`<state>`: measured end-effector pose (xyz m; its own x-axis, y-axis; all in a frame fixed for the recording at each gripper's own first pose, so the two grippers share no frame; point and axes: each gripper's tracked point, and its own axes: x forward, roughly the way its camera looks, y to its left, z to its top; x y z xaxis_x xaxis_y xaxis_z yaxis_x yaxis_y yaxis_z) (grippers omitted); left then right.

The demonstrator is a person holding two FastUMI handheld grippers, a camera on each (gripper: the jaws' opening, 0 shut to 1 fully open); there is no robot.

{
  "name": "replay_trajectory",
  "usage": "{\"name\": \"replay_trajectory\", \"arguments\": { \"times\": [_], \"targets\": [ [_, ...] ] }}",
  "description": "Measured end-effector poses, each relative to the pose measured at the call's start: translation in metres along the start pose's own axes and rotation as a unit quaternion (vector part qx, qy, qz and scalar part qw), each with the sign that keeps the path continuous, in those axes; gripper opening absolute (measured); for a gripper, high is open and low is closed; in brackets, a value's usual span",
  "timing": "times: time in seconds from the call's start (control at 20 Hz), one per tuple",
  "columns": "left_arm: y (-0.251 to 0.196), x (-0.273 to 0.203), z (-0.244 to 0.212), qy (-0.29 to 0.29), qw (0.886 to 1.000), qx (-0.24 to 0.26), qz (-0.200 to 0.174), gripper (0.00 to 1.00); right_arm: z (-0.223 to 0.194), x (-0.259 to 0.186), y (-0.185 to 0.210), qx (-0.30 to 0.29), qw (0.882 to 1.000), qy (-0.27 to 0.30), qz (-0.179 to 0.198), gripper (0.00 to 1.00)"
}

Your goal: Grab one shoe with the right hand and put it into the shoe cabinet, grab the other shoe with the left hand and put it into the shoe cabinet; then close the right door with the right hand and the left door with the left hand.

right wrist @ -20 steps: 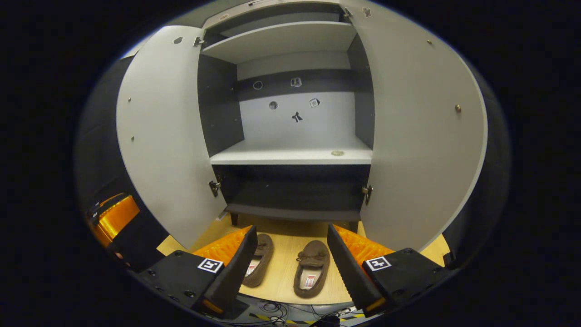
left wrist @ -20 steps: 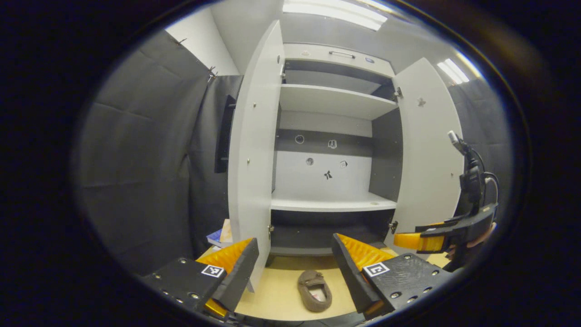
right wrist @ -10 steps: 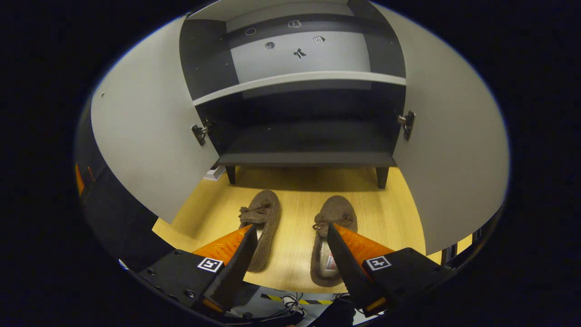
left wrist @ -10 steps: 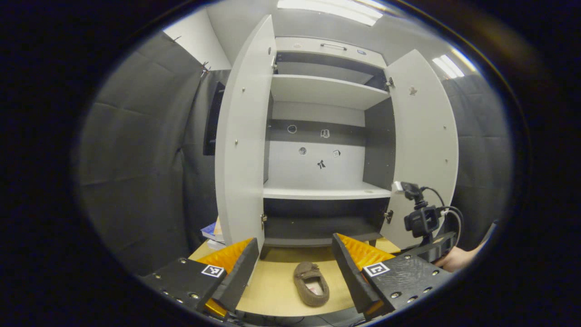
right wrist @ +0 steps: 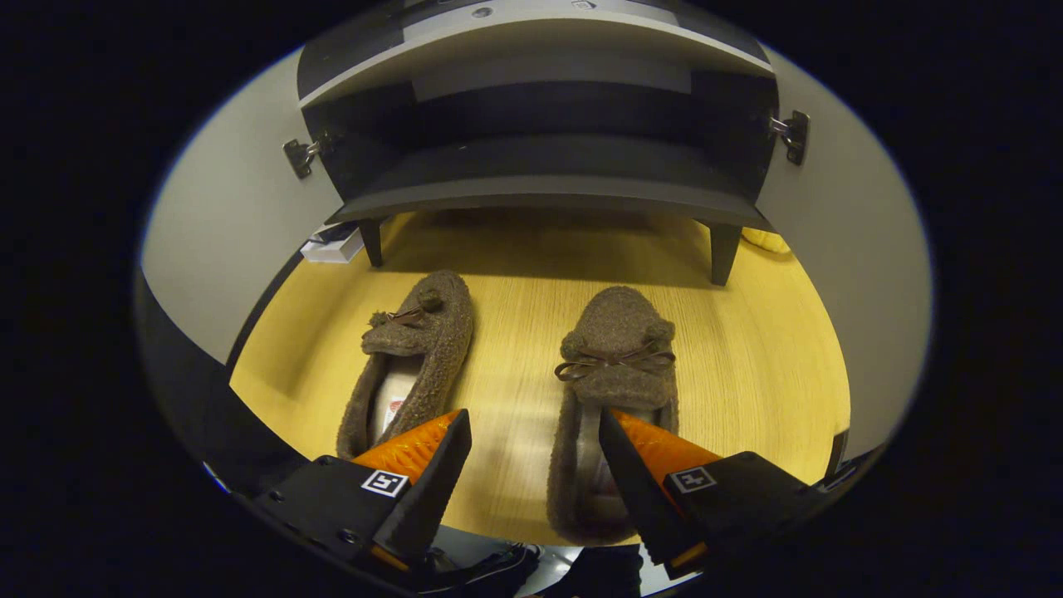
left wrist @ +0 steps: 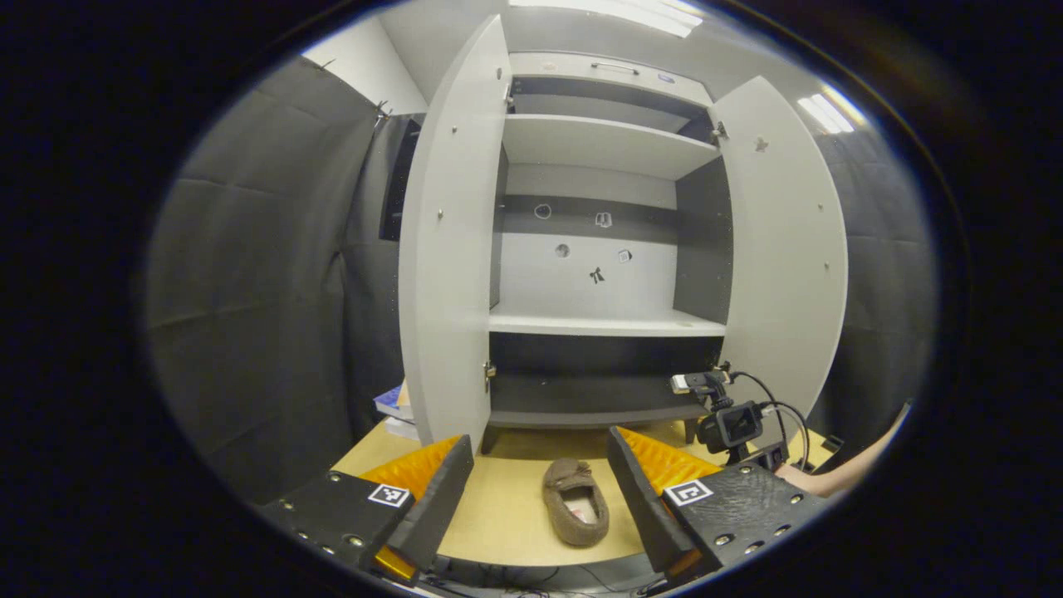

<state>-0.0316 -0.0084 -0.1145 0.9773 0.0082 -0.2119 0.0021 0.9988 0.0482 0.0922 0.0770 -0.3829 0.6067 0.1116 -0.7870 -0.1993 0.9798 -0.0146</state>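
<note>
My right gripper (right wrist: 531, 465) hangs with fingers spread over the right slipper (right wrist: 613, 390), its right finger above the slipper's opening; the left slipper (right wrist: 415, 361) lies beside it on the wooden floor (right wrist: 747, 365). My left gripper (left wrist: 538, 486), fingers also apart, faces the open shoe cabinet (left wrist: 606, 324).

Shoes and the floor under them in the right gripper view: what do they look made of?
The two shoes, left one and right one, look like soft, nubby brown fleece or boucle fabric with a matte pile and a thin bow on each toe. The floor looks like pale wood-grain laminate or veneer, smooth with a faint sheen; which one is unclear.
</note>
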Motion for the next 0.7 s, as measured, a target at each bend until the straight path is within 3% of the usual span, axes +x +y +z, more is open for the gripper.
{"name": "replay_trajectory", "arguments": {
  "times": [0.3,0.4,0.55,0.6,0.7],
  "targets": [
    [0.016,-0.008,-0.018,0.024,1.000,0.005,0.019,0.94,-0.010,0.038,-0.018,-0.041,0.998,0.022,-0.044,0.93],
    [0.019,-0.009,-0.017,0.027,0.999,0.011,0.025,0.94,-0.010,0.042,-0.029,-0.076,0.994,0.022,-0.074,0.84],
    [0.019,-0.011,-0.016,0.028,0.999,0.014,0.028,0.94,-0.012,0.041,-0.039,-0.107,0.989,0.024,-0.103,0.39],
    [0.018,-0.010,-0.015,0.028,0.999,0.014,0.027,0.94,-0.011,0.041,-0.038,-0.109,0.989,0.023,-0.101,0.34],
    [0.015,-0.008,-0.011,0.024,0.999,0.016,0.023,0.95,-0.010,0.040,-0.041,-0.110,0.988,0.028,-0.106,0.34]
  ]
}}
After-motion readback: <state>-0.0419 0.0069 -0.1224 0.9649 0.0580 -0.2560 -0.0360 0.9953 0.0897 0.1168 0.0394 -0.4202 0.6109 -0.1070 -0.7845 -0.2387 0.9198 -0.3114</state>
